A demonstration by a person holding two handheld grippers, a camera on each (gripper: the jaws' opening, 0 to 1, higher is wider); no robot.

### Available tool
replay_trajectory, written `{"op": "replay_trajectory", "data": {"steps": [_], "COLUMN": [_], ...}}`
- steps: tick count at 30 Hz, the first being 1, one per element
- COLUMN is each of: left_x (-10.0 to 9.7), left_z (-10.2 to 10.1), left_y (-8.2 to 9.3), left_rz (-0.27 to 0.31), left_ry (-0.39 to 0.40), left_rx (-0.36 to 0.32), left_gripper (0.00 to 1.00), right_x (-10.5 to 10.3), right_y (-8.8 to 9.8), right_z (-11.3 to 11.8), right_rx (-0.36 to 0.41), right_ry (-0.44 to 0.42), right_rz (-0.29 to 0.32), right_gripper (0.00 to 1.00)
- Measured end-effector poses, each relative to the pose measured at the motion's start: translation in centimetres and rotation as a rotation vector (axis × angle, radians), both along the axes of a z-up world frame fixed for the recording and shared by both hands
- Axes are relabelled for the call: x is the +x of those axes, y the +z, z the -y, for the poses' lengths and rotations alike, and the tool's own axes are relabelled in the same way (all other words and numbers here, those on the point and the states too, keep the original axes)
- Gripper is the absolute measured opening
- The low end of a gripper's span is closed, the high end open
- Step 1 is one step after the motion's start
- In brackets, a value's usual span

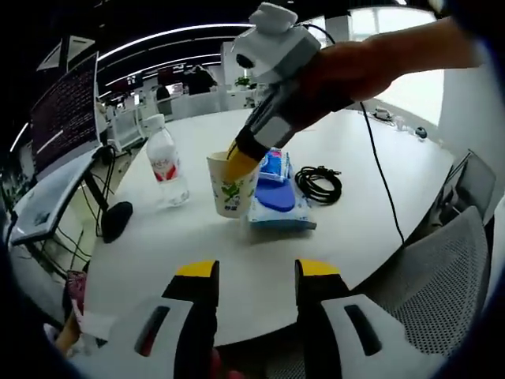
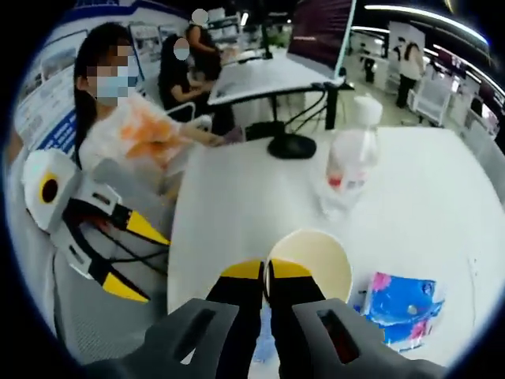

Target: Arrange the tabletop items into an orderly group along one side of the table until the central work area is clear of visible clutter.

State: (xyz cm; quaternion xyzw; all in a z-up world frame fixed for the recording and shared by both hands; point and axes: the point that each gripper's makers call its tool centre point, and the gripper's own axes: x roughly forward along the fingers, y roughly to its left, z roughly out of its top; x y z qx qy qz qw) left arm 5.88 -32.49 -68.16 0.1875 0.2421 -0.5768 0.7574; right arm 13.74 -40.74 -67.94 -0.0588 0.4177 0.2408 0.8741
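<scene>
Paper cup (image 2: pixel 309 260), round-rimmed, pinched at its wall by right tool (image 2: pixel 267 272).

White round table (image 1: pixel 371 229) across the middle of the left gripper view, running toward the upper right. At frame centre, a paper cup (image 1: pixel 231 185) printed with green leaves, upright, touching a blue wipes pack (image 1: pixel 278 201) lying flat just right of it. Left of the cup, a clear water bottle (image 1: pixel 167 166) with a red label, upright. Right of the pack, a coiled black cable (image 1: pixel 319 183). Small items near the far edge, upper right, too small to tell.
</scene>
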Motion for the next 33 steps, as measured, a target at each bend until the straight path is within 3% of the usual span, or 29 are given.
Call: {"op": "replay_trajectory", "data": {"steps": [11,33], "left_x": [0.1,0.3], "left_z": [0.0,0.0], "left_y": [0.0,-0.1], "left_rz": [-0.005,-0.024], "left_ry": [0.007,0.019], "left_rx": [-0.003,-0.007], "left_gripper": [0.37,0.36], "right_x": [2.4,6.5], "right_y": [-1.9,-3.0], "right_z": [1.4,5.2], "right_rx": [-0.059,-0.144], "right_ry": [-0.047,-0.108], "right_rz": [-0.030,-0.034], "right_gripper": [0.00,0.00]}}
